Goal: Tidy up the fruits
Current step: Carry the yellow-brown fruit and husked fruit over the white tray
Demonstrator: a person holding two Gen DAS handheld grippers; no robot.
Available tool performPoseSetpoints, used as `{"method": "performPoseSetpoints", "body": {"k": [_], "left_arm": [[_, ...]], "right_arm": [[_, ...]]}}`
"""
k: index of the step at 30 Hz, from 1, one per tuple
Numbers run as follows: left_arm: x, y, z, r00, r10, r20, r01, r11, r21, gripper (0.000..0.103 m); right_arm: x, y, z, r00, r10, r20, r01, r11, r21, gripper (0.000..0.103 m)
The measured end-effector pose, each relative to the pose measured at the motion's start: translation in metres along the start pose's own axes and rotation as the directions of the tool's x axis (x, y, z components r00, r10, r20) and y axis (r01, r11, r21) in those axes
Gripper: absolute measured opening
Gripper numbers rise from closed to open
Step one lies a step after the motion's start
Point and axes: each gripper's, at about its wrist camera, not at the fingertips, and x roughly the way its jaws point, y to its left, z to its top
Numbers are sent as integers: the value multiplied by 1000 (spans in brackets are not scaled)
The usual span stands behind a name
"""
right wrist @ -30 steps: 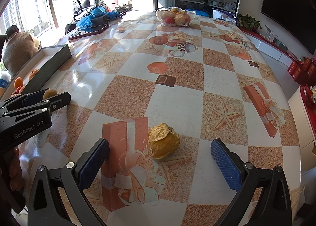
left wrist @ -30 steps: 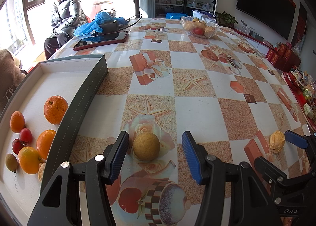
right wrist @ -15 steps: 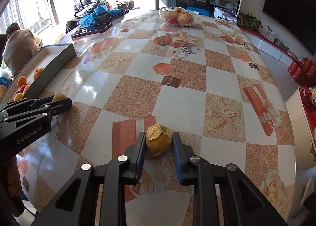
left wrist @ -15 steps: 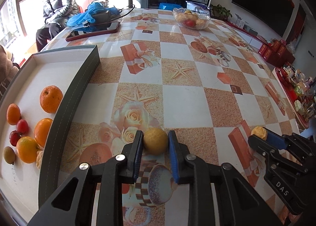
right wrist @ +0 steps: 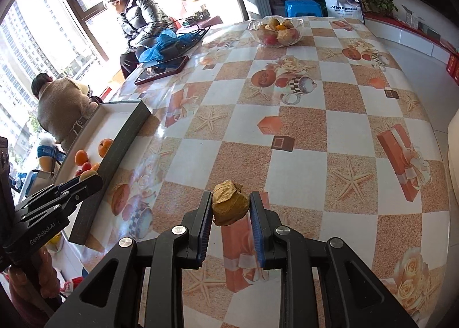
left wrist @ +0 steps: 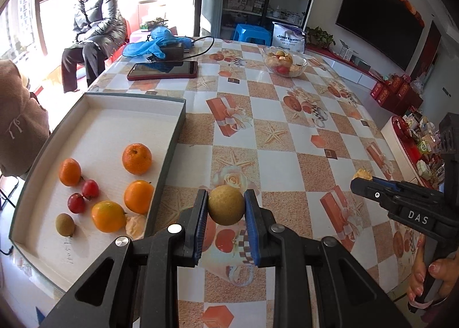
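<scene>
My left gripper [left wrist: 226, 207] is shut on a round tan fruit [left wrist: 226, 205] and holds it above the patterned table, just right of the shallow white tray [left wrist: 114, 115]. In that tray lie several oranges [left wrist: 136, 158], two small red fruits [left wrist: 90, 189], a small brown fruit [left wrist: 65, 224] and a papery husk fruit [left wrist: 135, 224]. My right gripper [right wrist: 231, 207] is shut on a yellow papery husk fruit [right wrist: 230, 206], lifted off the table. The right gripper [left wrist: 370, 183] shows at the right of the left wrist view, and the left gripper [right wrist: 86, 181] at the left of the right wrist view.
A glass bowl [left wrist: 284, 62] of fruit stands at the table's far side. A red-cased phone [left wrist: 163, 70] and a blue cloth [left wrist: 155, 42] with cables lie at the far left. One person [left wrist: 94, 27] sits by the window, another [right wrist: 61, 104] beside the tray.
Both grippers went from open around their fruits to shut on them, then rose, lifting the tan fruit and the husk fruit off the table.
</scene>
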Motion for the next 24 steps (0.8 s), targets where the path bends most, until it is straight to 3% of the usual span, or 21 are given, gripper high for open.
{"method": "performPoseSetpoints", "body": {"k": [7, 14, 19, 24], "left_arm": [[-24, 58, 5, 992, 127, 5, -127, 990, -66, 27], [-25, 120, -4, 972, 226, -56, -233, 958, -168, 27], [-11, 142, -11, 960, 256, -116, -274, 941, -198, 27], [2, 151, -16, 953, 260, -157, -290, 933, -213, 28]], "right_arm": [[12, 74, 27, 994, 103, -35, -106, 986, -131, 27], [46, 157, 47, 977, 178, -122, -204, 945, -254, 27], [79, 201, 52, 956, 204, -211, -260, 923, -284, 27], [107, 231, 52, 946, 183, -269, -265, 914, -309, 27]]}}
